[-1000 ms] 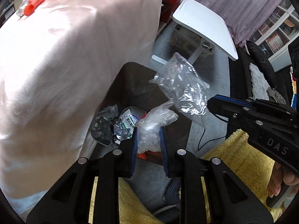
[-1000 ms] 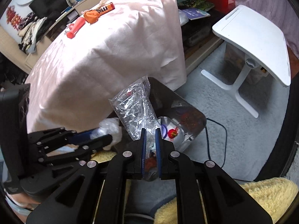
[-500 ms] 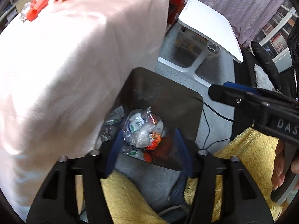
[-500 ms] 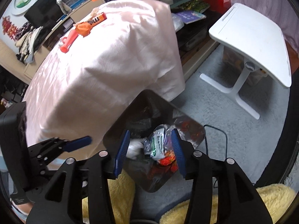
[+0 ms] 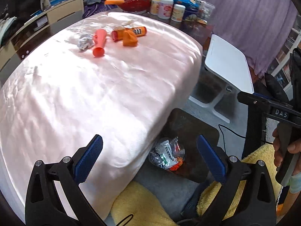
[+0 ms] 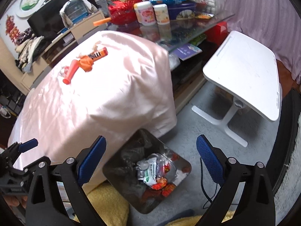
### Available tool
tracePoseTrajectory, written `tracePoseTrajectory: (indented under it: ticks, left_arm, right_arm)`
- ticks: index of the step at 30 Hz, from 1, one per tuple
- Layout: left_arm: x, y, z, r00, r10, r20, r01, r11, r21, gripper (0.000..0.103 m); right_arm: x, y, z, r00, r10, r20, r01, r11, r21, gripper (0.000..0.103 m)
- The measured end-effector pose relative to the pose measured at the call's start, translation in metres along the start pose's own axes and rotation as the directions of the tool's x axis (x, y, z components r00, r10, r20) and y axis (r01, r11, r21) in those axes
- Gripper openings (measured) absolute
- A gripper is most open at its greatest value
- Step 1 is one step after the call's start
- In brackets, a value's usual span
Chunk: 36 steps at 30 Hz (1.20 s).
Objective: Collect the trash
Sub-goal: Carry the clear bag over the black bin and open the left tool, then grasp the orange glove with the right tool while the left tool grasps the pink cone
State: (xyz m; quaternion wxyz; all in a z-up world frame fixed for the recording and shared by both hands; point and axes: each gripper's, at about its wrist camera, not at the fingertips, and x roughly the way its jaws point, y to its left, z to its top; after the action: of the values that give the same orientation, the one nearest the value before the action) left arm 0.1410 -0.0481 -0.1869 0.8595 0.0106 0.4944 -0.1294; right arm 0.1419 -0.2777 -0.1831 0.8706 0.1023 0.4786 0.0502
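Trash [image 6: 154, 171] lies bunched in the dark bin [image 6: 180, 180] on the floor, just beside the pink cloth [image 5: 94, 98]. Your left gripper [image 5: 150, 156] and right gripper [image 6: 150, 156] both hang above the bin with jaws spread wide, holding nothing. More litter sits on the cloth: an orange tube [image 5: 98, 43], a crumpled foil [image 5: 84, 41] and an orange wrapper [image 5: 129, 34].

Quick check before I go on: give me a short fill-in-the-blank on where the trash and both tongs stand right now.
Both the left tongs and right tongs are ____.
The wrappers lie inside the ____.
The orange tube rests on the ____ cloth.
The bin stands on the ____.

Missing words: open; bin; pink; floor
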Motion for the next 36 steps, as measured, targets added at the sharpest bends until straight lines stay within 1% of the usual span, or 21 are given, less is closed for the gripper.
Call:
tracePoseTrajectory:
  ticks: [6,8,12,17,20,21,22,23,25,29,31,32,33,34,35,36]
  left_arm:
    - [-0.005,0.042,0.018,0.998,0.065,0.027,-0.063,0.996,-0.07,0.095]
    - [-0.003,0.052,0.023,0.996,0.088,0.032,-0.085,0.993,-0.085,0.095]
    - [0.007,0.072,0.039,0.994,0.108,0.03,-0.103,0.987,-0.122,0.095]
    - [0.023,0.088,0.065,0.989,0.14,0.035,-0.135,0.983,-0.122,0.095]
    - [0.034,0.098,0.078,0.989,0.144,0.029,-0.139,0.982,-0.126,0.094]
    - [0.038,0.1,0.082,0.989,0.144,0.025,-0.139,0.982,-0.127,0.094]
    - [0.042,0.103,0.085,0.99,0.141,0.021,-0.138,0.982,-0.126,0.093]
    - [0.046,0.106,0.087,0.991,0.136,0.016,-0.133,0.983,-0.124,0.089]
    - [0.053,0.11,0.094,0.992,0.127,0.009,-0.125,0.985,-0.119,0.087]
    - [0.066,0.114,0.106,0.995,0.103,0.005,-0.102,0.988,-0.114,0.081]
    - [0.072,0.115,0.114,0.996,0.089,0.006,-0.087,0.99,-0.115,0.08]
    - [0.076,0.115,0.118,0.997,0.083,0.009,-0.081,0.99,-0.115,0.08]
    - [0.079,0.115,0.122,0.997,0.075,0.013,-0.073,0.991,-0.116,0.08]
    - [0.083,0.114,0.126,0.998,0.069,0.015,-0.067,0.991,-0.117,0.08]
    - [0.086,0.114,0.13,0.998,0.063,0.016,-0.06,0.991,-0.116,0.08]
    - [0.09,0.113,0.132,0.998,0.057,0.017,-0.054,0.992,-0.114,0.079]
  right_arm:
    - [0.003,0.028,0.03,0.999,0.048,0.021,-0.047,0.997,-0.059,0.097]
    - [0.01,0.039,0.041,0.998,0.065,0.02,-0.064,0.995,-0.074,0.097]
    - [0.026,0.06,0.062,0.996,0.091,0.009,-0.09,0.991,-0.103,0.097]
    - [0.053,0.091,0.084,0.994,0.108,0.003,-0.106,0.983,-0.153,0.097]
    - [0.071,0.106,0.098,0.992,0.123,-0.003,-0.122,0.978,-0.168,0.096]
    - [0.077,0.112,0.104,0.992,0.129,-0.005,-0.128,0.977,-0.172,0.093]
    - [0.082,0.117,0.108,0.99,0.138,-0.01,-0.137,0.975,-0.177,0.089]
    - [0.088,0.123,0.113,0.989,0.148,-0.019,-0.149,0.972,-0.184,0.086]
    - [0.1,0.135,0.122,0.985,0.169,-0.037,-0.173,0.966,-0.195,0.077]
    - [0.126,0.152,0.138,0.982,0.178,-0.064,-0.188,0.96,-0.205,0.071]
    - [0.139,0.159,0.144,0.981,0.177,-0.077,-0.189,0.959,-0.21,0.066]
    - [0.145,0.162,0.146,0.981,0.173,-0.083,-0.187,0.959,-0.213,0.065]
    - [0.151,0.163,0.147,0.982,0.167,-0.089,-0.183,0.959,-0.215,0.062]
    - [0.158,0.164,0.148,0.983,0.158,-0.097,-0.175,0.961,-0.214,0.052]
    - [0.164,0.163,0.15,0.982,0.156,-0.107,-0.175,0.962,-0.209,0.046]
    - [0.168,0.162,0.15,0.98,0.16,-0.116,-0.18,0.963,-0.201,0.037]
